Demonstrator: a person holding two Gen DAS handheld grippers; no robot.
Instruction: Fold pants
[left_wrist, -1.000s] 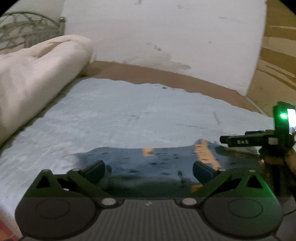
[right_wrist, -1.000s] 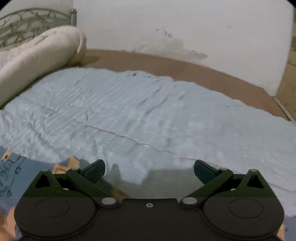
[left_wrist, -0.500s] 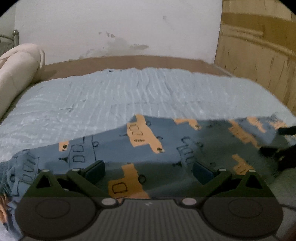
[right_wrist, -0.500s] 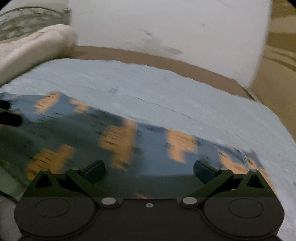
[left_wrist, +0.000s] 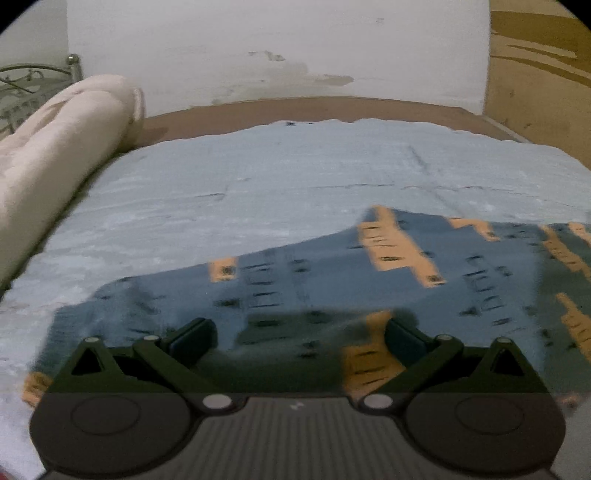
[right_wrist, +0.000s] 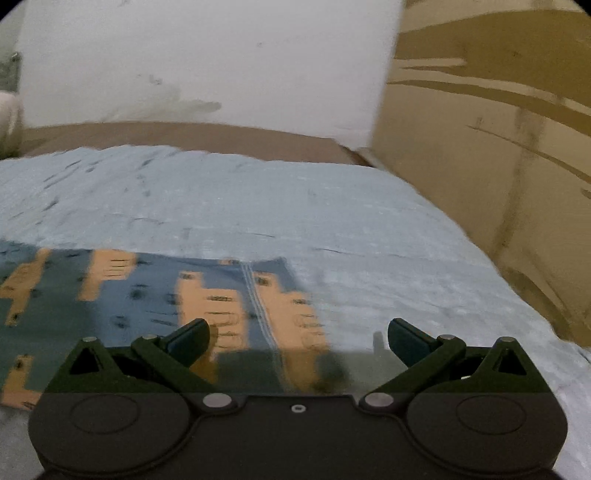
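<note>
A: Left wrist view first: the left gripper (left_wrist: 297, 332) has its jaws spread wide, nothing between them, hanging just over the pants (left_wrist: 332, 288).

B: And the right?

A: Same story. The right gripper (right_wrist: 297, 334) is spread and empty, over the pants' (right_wrist: 155, 295) right end, where a stitched seam runs. The cloth's edge lies just past its left finger (right_wrist: 188, 338).

B: How do the pants lie?

A: Spread flat across the near part of the bed (left_wrist: 295, 177), blue with orange blocks. No fold that I can make out, though both views are blurred.

B: How would they handle?

A: Thin, soft and light, I'd judge; they'll sag and drag on the sheet instead of holding shape. I'd pinch a hem or the seamed end, one gripper at each corner, so the layer lifts evenly.

B: And beyond?

A: A pale blue, ribbed sheet, then a brown bed edge. A cream rolled blanket (left_wrist: 62, 140) lies along the left, a metal bedhead (left_wrist: 22, 88) behind it. A stained white wall (left_wrist: 277, 51) stands at the back, a wooden panel (right_wrist: 491, 110) at right.
</note>
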